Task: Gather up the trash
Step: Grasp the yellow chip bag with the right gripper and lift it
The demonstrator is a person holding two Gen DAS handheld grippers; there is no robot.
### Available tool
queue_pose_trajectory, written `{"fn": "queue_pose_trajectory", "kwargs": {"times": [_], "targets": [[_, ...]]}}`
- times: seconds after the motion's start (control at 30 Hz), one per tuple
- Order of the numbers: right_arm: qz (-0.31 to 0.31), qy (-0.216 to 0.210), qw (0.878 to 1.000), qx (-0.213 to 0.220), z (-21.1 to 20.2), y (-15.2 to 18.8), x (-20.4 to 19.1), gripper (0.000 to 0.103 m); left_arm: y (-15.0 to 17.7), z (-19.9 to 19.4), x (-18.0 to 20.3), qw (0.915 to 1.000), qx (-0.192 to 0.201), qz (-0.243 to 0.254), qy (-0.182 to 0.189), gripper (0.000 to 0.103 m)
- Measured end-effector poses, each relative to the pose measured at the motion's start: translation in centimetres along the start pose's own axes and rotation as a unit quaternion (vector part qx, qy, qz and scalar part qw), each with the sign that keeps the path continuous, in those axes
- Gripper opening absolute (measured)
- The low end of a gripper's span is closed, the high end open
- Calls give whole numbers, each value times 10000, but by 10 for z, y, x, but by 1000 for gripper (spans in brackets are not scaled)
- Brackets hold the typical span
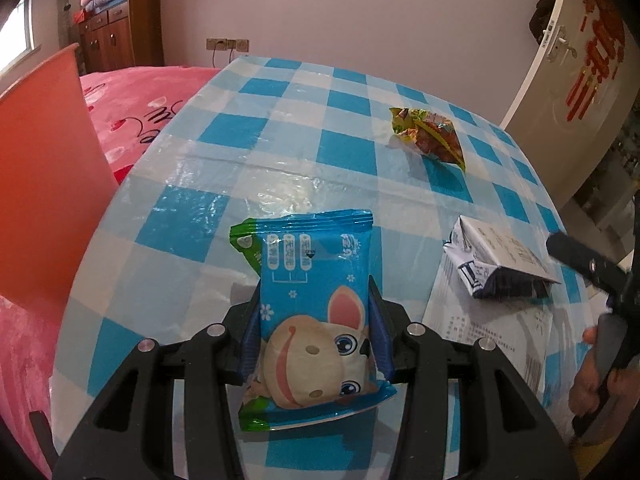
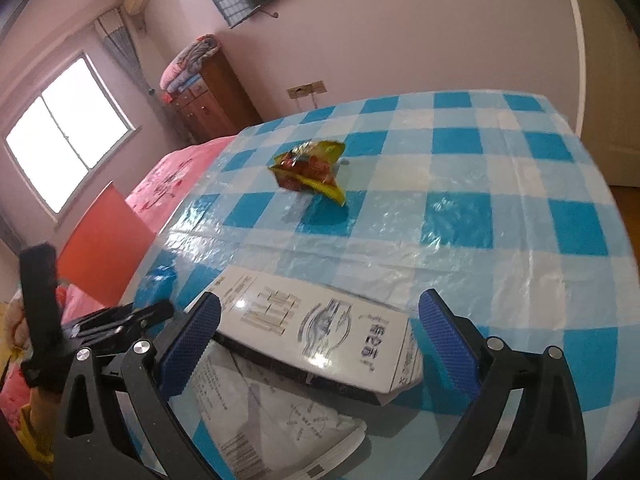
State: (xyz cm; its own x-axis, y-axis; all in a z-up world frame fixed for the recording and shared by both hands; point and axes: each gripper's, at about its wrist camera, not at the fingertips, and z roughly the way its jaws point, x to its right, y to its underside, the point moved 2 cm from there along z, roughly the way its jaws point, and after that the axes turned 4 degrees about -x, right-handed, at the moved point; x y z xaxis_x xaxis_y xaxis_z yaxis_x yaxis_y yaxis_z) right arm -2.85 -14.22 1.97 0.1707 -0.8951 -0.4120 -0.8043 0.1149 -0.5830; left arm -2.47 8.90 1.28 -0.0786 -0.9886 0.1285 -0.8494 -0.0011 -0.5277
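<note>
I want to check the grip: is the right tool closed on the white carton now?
No. The right tool stands wide open, its blue fingers on either side of the white carton without pressing it.

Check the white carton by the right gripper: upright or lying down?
Lying down. The white carton rests broad face up, crushed at one end, on a printed sheet between the open right gripper fingers, untouched.

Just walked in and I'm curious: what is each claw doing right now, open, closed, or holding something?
Left claw: closed on the blue wet-wipe packet.
Right claw: open, holding nothing; the white carton lies between its fingers, ungripped.
</note>
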Motion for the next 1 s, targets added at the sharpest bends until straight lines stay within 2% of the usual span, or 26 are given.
{"fn": "queue_pose_trajectory", "kwargs": {"times": [0.17, 0.67, 0.9, 0.97, 1.0], "targets": [[61, 20, 10000, -22, 7, -19, -3, 98, -1, -5, 2, 9999, 106, 85, 14, 47], [718, -671, 9935, -571, 82, -104, 3, 98, -8, -3, -5, 9992, 271, 250, -122, 47], [772, -367, 9923, -896, 118, -128, 10, 96, -15, 3, -13, 9994, 265, 197, -109, 47], [661, -208, 9917, -1081, 128, -129, 9, 91, -16, 5, -15, 9995, 251, 174, -103, 47], [645, -196, 9910, -1160, 132, -128, 9, 84, -17, 6, -16, 9995, 245, 162, -96, 47]]}}
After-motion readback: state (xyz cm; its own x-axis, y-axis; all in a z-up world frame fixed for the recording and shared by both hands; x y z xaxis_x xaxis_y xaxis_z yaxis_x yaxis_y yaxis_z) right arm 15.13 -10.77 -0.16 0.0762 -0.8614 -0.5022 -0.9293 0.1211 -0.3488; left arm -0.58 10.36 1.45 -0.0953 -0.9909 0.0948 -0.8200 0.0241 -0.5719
